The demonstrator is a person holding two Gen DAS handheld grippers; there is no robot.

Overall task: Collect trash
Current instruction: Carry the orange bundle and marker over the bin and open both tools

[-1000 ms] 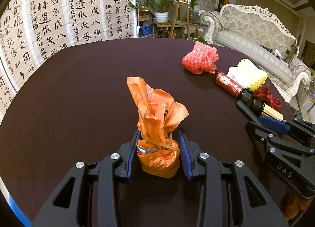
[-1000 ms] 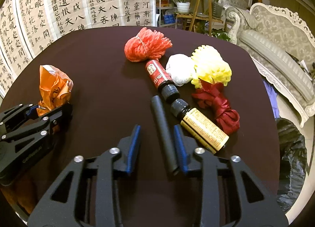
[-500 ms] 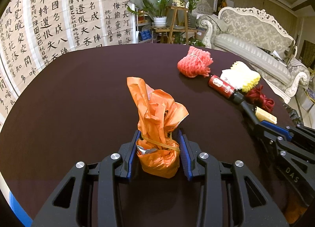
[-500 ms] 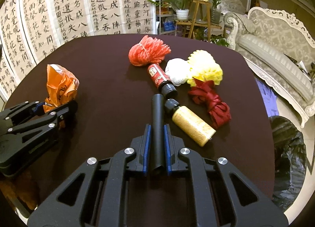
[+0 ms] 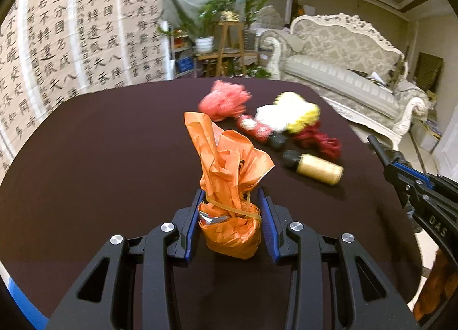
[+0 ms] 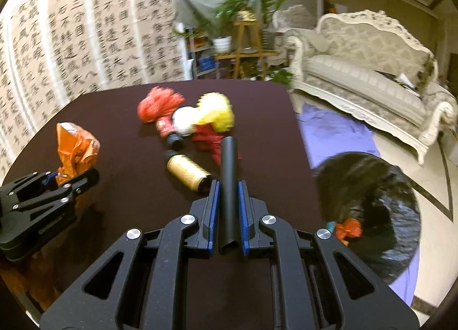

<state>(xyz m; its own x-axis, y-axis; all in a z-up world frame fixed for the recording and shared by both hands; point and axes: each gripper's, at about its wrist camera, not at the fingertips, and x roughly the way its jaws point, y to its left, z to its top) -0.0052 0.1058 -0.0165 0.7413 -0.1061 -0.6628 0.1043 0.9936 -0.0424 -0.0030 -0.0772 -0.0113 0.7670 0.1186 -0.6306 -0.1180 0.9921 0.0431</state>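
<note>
**Q:** Dark brown table [image 5: 100, 158] in a living room, calligraphy scrolls [image 5: 71, 43] behind it, ornate sofa [image 5: 343, 72] off to the side. What's each gripper doing?

**A:** Near to far: left gripper [image 5: 230, 221] has its 2 fingers pinching the base of an orange wrapped bundle [image 5: 229, 186], which stands upright on the table. Right gripper [image 6: 229, 209] is clamped tight on a black tube [image 6: 229, 181] pointing straight ahead between the blue pads.

**Q:** And the other trash?

**A:** Lying on the table past the grippers: a gold bottle [image 6: 186, 172] on its side, then a red bottle [image 6: 166, 129], a dark red ribbon wad [image 5: 317, 141], a white ball [image 6: 183, 121], yellow foam net [image 6: 214, 112] and red foam net [image 6: 157, 106] furthest back, all bunched together and a bit blurry. Black trash bag [image 6: 372, 201] sits open on the floor beside the table, something orange inside.
</note>
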